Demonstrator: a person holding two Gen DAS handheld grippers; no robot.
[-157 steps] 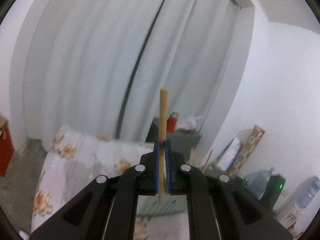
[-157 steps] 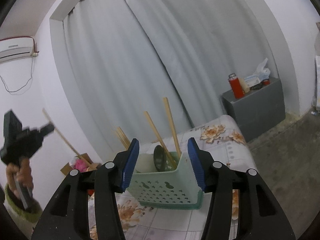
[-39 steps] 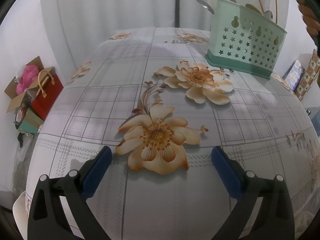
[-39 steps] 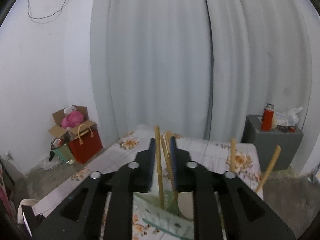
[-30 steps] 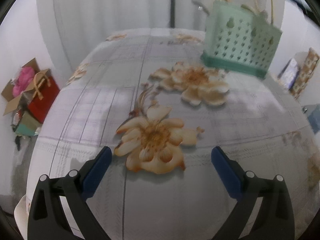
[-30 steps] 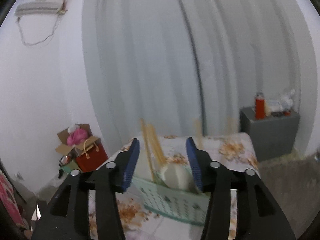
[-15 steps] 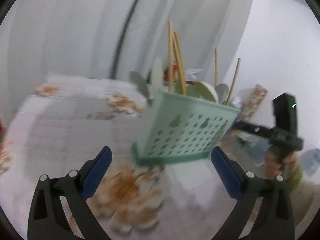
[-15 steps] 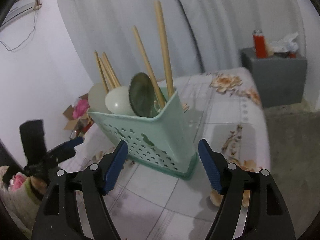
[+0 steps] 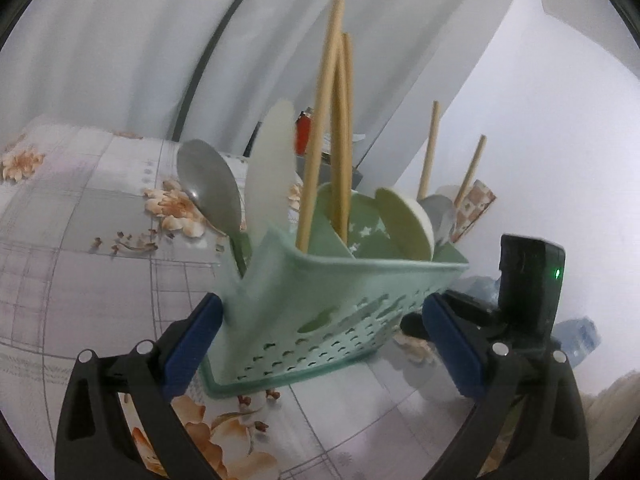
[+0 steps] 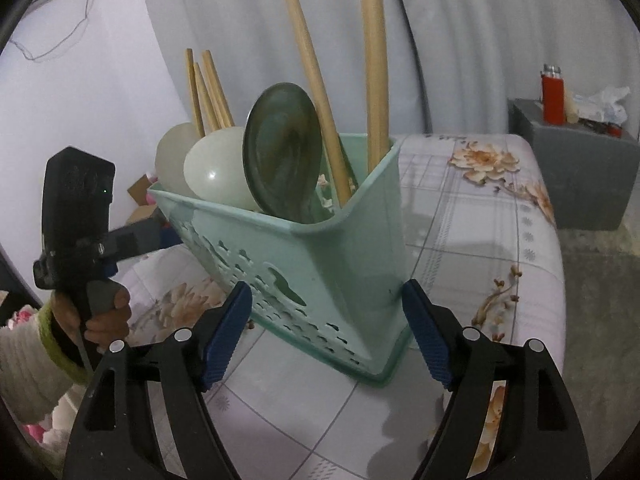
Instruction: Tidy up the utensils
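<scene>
A mint-green perforated utensil basket [image 9: 340, 312] stands on the flowered tablecloth [image 10: 460, 240]. It holds wooden chopsticks [image 10: 374, 60], metal spoons [image 10: 282, 156] and white plastic spoons [image 10: 216, 172], all upright. My left gripper [image 9: 320, 340] is open, its blue pads flanking one long side of the basket. My right gripper [image 10: 326, 332] straddles a corner of the basket [image 10: 320, 264] from the opposite side. Its jaws are opening and the pads stand just off the walls. Each view shows the other gripper's black housing [image 9: 528, 280] [image 10: 76, 200] beyond the basket.
A hand [image 10: 108, 316] in a white sleeve holds the left gripper. A grey cabinet [image 10: 580, 176] with a red flask [image 10: 554, 98] stands past the table's far edge. Curtains hang behind. A cardboard box [image 10: 140, 196] sits on the floor.
Both grippers have closed in on the basket from opposite sides. The right gripper's jaws went from narrow around chopsticks to wide. The left view swung from bare cloth to the basket.
</scene>
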